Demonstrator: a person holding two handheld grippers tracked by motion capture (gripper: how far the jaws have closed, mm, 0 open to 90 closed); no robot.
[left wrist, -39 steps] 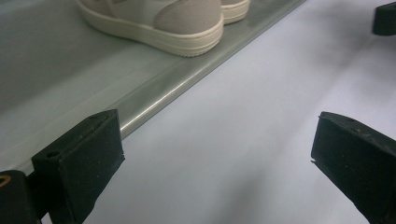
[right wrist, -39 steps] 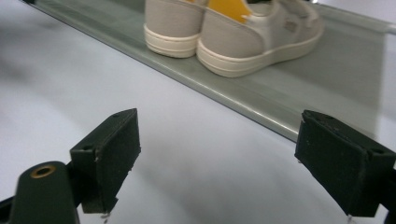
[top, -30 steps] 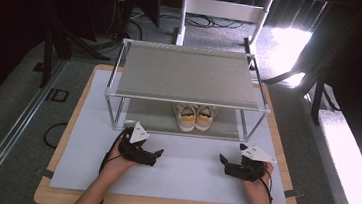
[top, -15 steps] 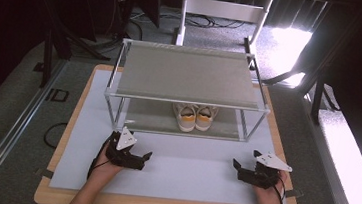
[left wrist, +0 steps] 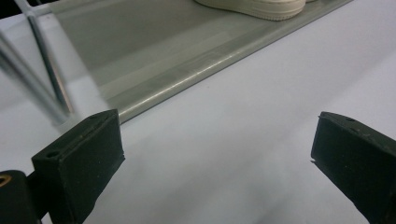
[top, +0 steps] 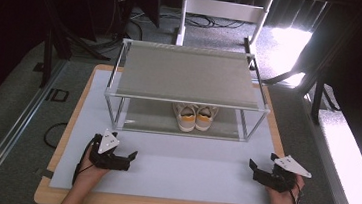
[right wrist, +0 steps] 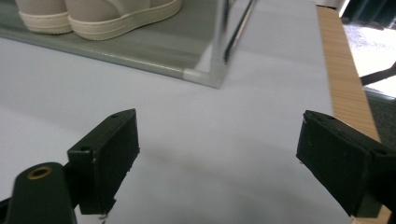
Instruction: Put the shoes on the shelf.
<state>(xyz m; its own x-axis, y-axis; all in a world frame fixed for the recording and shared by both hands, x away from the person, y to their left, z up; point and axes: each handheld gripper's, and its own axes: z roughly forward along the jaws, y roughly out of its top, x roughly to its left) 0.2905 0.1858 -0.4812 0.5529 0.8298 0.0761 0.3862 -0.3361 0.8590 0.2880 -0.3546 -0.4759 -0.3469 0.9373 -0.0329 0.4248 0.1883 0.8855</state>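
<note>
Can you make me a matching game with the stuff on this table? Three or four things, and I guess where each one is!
Things:
1. shoes
2. left gripper
3. right gripper
4. top shelf

Places or states:
A. open, near the table's right edge
B. bare, nothing on it
C. on the bottom shelf
D. open, in front of the rack's left side

Pairs: 1-C, 2-D, 3-A, 4-B

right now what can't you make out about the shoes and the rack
- Shoes: high view, toes hidden under the rack's top shelf.
- Shoes: left tool view, cut off by the top edge, soles alone visible.
- Rack post: left tool view, blurred.
- Shoe uppers: right tool view, cut by the top edge.
</note>
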